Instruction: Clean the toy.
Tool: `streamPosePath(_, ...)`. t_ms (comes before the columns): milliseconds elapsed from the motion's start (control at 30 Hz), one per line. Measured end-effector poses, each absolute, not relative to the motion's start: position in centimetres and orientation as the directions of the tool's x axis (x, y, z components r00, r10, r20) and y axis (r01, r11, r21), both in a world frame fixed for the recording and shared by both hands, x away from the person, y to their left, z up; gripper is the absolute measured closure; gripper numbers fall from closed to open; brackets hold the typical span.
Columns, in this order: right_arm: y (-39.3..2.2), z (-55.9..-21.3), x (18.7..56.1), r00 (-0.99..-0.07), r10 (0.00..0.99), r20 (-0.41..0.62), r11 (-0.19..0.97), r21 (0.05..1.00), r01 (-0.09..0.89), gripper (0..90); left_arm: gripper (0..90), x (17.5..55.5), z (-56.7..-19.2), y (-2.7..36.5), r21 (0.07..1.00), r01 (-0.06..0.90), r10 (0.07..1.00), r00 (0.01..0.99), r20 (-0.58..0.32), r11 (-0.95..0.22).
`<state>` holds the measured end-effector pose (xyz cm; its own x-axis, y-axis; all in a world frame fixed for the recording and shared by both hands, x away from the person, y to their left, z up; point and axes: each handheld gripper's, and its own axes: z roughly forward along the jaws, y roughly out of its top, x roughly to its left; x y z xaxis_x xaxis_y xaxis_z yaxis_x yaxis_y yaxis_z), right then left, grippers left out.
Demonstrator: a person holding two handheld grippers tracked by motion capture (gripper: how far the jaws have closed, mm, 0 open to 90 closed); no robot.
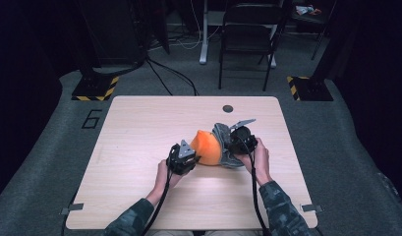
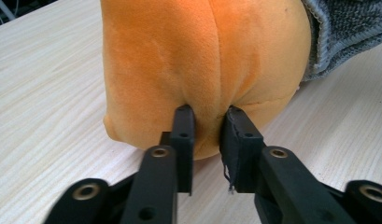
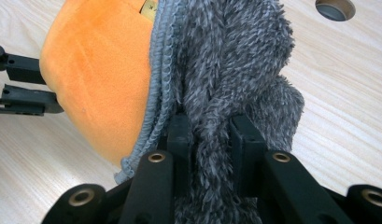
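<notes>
Grippers oppose: left gripper (image 2: 207,116) at nine o'clock pinches orange plush (image 2: 202,60), right gripper (image 3: 209,123) at three o'clock clamps grey fuzzy cover (image 3: 235,60), likely to stretch it.

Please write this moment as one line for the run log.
left tongs: shut on orange plush | right tongs: shut on grey fuzzy cover | cover partly over plush | both on table

high view: fixed above the near edge of the table (image 1: 139,128), facing forward and down, far off. left gripper view: rides the left gripper (image 2: 207,126), close on the orange plush (image 2: 198,60). right gripper view: rides the right gripper (image 3: 211,133), close on the grey fuzzy cover (image 3: 235,60). all share plush and cover.
</notes>
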<state>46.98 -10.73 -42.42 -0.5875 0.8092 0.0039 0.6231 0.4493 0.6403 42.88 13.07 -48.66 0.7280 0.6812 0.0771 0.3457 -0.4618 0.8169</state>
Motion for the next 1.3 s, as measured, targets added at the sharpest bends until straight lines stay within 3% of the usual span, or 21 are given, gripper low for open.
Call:
streamPosePath(467,-11.5,-40.9,46.7,-0.576,0.817,0.025,0.417,0.665,0.620,73.1,82.3,42.2,-47.1,13.1,0.829,0.336,0.658,0.751,0.051,-0.448)
streamPosePath(800,-9.4,-38.7,44.9,-0.655,0.754,0.048,0.433,0.713,0.552,73.0,82.3,41.5,-46.6,12.5,0.831,0.325,0.636,0.770,0.044,-0.452)
streamPosePath(1300,-9.8,-40.8,46.0,-0.620,0.784,0.016,0.457,0.661,0.595,72.8,81.5,41.9,-47.3,12.7,0.830,0.342,0.640,0.768,0.023,-0.440)
